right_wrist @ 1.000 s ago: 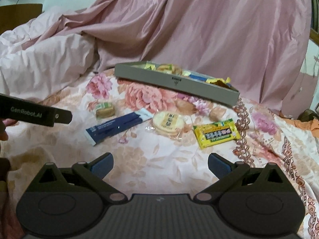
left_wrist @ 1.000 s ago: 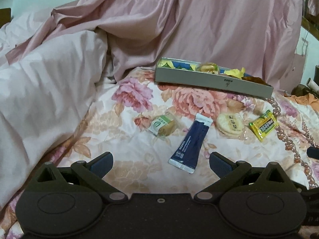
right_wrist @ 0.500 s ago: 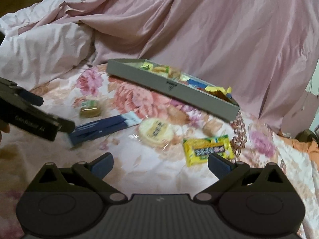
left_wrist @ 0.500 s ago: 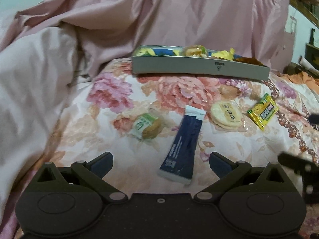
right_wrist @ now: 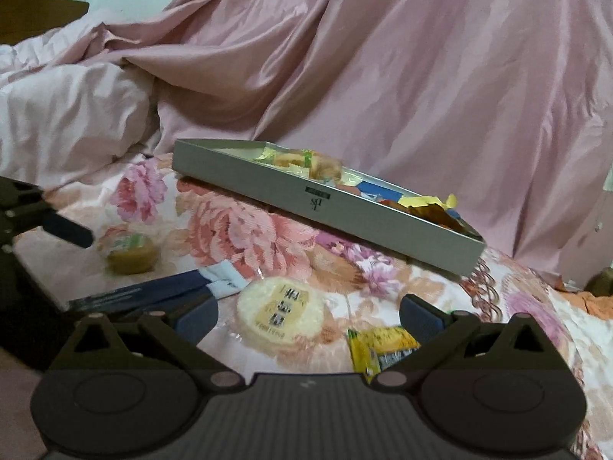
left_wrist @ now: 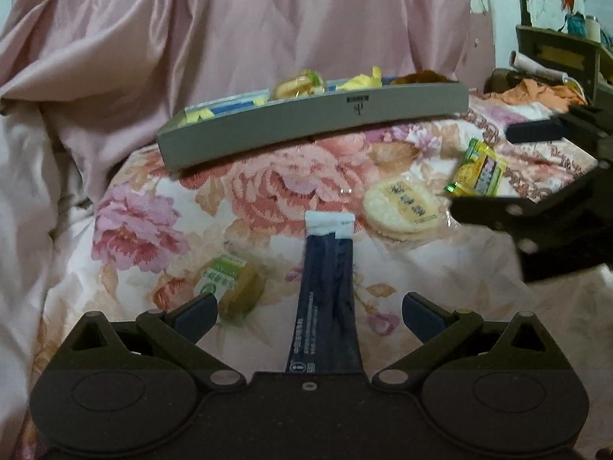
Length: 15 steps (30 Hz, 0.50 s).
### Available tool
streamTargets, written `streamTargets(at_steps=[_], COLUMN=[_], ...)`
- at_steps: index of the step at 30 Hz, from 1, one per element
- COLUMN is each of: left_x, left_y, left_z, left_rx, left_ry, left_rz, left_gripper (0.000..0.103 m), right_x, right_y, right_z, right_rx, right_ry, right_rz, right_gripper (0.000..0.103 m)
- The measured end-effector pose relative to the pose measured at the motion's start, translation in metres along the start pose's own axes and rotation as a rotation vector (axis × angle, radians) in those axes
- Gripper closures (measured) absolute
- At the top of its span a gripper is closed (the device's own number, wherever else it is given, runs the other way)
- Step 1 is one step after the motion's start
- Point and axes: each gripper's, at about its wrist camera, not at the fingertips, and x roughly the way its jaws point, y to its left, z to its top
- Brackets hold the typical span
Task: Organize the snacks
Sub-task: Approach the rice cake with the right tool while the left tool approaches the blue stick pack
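Task partly complete. The shallow grey cardboard tray on the floral bedsheet already holds several wrapped snacks. Four items remain loose on the sheet in front of it: a long navy sachet with a white end, a round pale cracker in clear wrap, a yellow-green rectangular packet and a small green-labelled wrapped cake.

The left gripper stands spread wide, empty, straddling the near end of the sachet. The right gripper is likewise spread and empty, poised low over the cracker and the yellow-green packet. Nothing is grasped; judged as the approach stage for two pickups.
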Motion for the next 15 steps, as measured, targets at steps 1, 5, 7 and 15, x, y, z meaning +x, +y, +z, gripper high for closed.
streamTargets(at_steps=[1,5,7,15], left_x=[0.001,0.005,0.006,0.01], left_y=[0.001,0.003,0.005,0.01], left_z=[-0.002,-0.007,-0.008,-0.007], left_rx=[-0.002,0.001,-0.005,-0.046], left_ry=[0.008,0.031,0.031,0.031], left_rz=[-0.007,-0.019,-0.031,-0.054], left_gripper=[0.001,0.001,0.001,0.003], right_x=[0.009,0.035,0.045,0.066], right_y=[-0.001,-0.011,-0.017,-0.012], right_z=[0.001,0.005,0.007,0.0], right_rx=[-0.001,0.062,0.121,0.152], right_ry=[0.008,0.034,0.067,0.14], right_rz=[0.009,0.06,0.097,0.133], right_gripper=[0.0,0.0,0.0,0.0])
